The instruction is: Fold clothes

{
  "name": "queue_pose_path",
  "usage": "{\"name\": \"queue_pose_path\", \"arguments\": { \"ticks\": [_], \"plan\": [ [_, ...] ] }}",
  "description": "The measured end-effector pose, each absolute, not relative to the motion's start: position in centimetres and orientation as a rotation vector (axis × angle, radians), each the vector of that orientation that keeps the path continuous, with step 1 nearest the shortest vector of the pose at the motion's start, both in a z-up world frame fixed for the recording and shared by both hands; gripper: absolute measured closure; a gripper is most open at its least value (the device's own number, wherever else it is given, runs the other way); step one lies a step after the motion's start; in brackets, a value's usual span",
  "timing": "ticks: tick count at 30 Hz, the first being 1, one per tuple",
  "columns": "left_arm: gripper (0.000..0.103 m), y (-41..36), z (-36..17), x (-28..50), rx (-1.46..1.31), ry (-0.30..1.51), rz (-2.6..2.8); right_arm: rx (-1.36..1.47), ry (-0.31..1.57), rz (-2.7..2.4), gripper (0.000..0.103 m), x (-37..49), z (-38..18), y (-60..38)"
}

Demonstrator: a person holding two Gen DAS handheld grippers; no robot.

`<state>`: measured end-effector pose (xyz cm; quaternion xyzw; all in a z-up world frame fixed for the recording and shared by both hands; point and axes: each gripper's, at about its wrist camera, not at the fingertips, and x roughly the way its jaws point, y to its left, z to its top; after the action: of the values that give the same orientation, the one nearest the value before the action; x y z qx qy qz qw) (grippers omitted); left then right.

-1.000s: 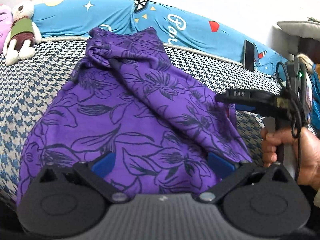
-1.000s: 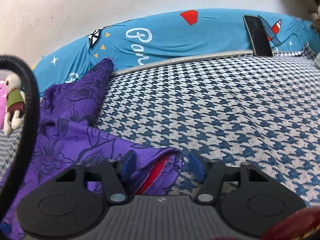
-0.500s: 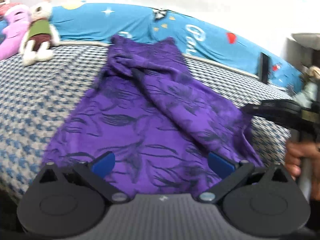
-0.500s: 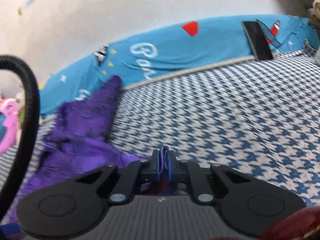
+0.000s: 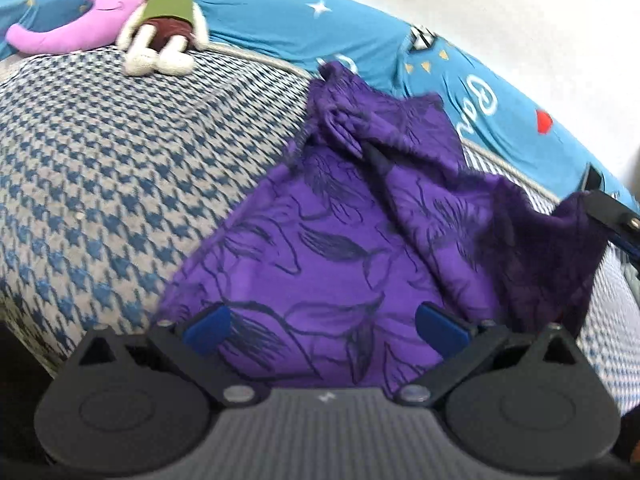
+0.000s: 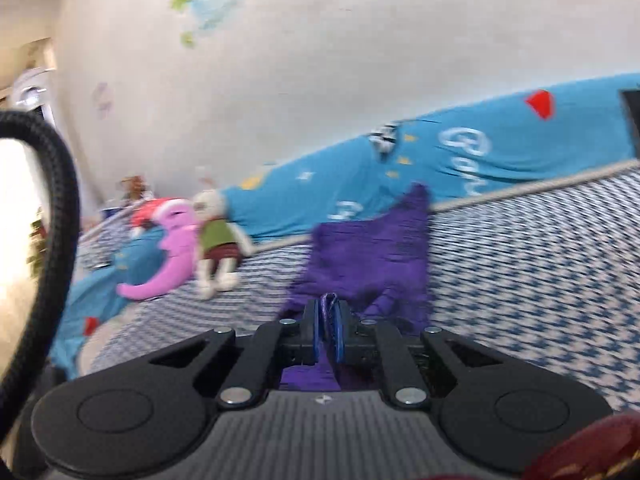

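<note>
A purple garment [image 5: 332, 256] with dark flower outlines lies spread on the houndstooth bed cover [image 5: 100, 168]. My left gripper [image 5: 326, 326] is open just above the garment's near hem, with nothing between its blue pads. In the left wrist view the right gripper [image 5: 612, 216] lifts the garment's right corner off the bed. In the right wrist view my right gripper [image 6: 329, 330] is shut on a pinch of the purple garment [image 6: 372, 256], and the rest of the cloth trails away toward the back of the bed.
A blue printed bolster [image 5: 480, 96] runs along the wall behind the bed. A pink plush toy [image 5: 80, 20] and a white rabbit doll [image 5: 166, 20] lie at the far left. A dark phone [image 5: 594, 178] leans on the bolster at right. A black cable [image 6: 56, 216] crosses the right wrist view.
My right gripper has shut on the garment's right corner, lifted it and swung left. The left gripper has shifted so that the view turns left, still open over the hem.
</note>
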<state>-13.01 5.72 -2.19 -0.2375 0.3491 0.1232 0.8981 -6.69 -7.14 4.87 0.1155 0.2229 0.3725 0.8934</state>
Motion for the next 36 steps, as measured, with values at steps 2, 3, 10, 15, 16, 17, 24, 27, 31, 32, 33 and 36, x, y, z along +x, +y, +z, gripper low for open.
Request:
{"name": "queue_pose_path", "arguments": {
  "ticks": [2,3,10,15,16,17,24,27,31,32,33,36],
  "plan": [
    [0.000,6.8,-1.8,-13.2,-0.536,0.716,0.267,0.231,0.453,0.834,0.093,-7.7,5.5,-5.9],
    [0.000,7.3,-1.7,-13.3,-0.562,0.713,0.269,0.228,0.453,0.864,0.093,-8.2,5.8,-5.2],
    [0.000,11.4,0.1,-15.0,-0.699,0.671,0.253,0.244,0.482,1.056,0.092,-11.2,6.6,-0.7],
    [0.000,14.5,1.5,-17.0,-0.705,0.634,0.315,0.251,0.499,1.119,0.092,-12.0,6.5,1.9],
    [0.000,15.3,1.8,-17.5,-0.722,0.614,0.320,0.249,0.508,1.125,0.093,-12.0,6.3,2.3],
    [0.000,15.9,2.1,-17.9,-0.735,0.594,0.330,0.250,0.520,1.129,0.093,-11.9,6.0,2.7],
    [0.000,17.8,3.5,-19.2,-0.691,0.529,0.406,0.199,0.592,1.155,0.092,-12.5,3.7,5.7],
    [0.000,17.7,3.6,-19.0,-0.664,0.533,0.410,0.154,0.618,1.165,0.092,-13.0,2.7,6.8],
    [0.000,17.5,3.6,-18.7,-0.649,0.532,0.407,0.100,0.657,1.177,0.092,-13.4,1.0,8.3],
    [0.000,17.4,3.6,-18.7,-0.643,0.530,0.407,0.088,0.667,1.179,0.092,-13.3,0.5,8.7],
    [0.000,17.3,3.6,-18.8,-0.637,0.528,0.408,0.076,0.678,1.181,0.092,-13.2,0.1,9.1],
    [0.000,17.0,3.6,-18.8,-0.619,0.528,0.409,0.046,0.714,1.191,0.092,-13.1,-1.1,10.0]
  ]
}}
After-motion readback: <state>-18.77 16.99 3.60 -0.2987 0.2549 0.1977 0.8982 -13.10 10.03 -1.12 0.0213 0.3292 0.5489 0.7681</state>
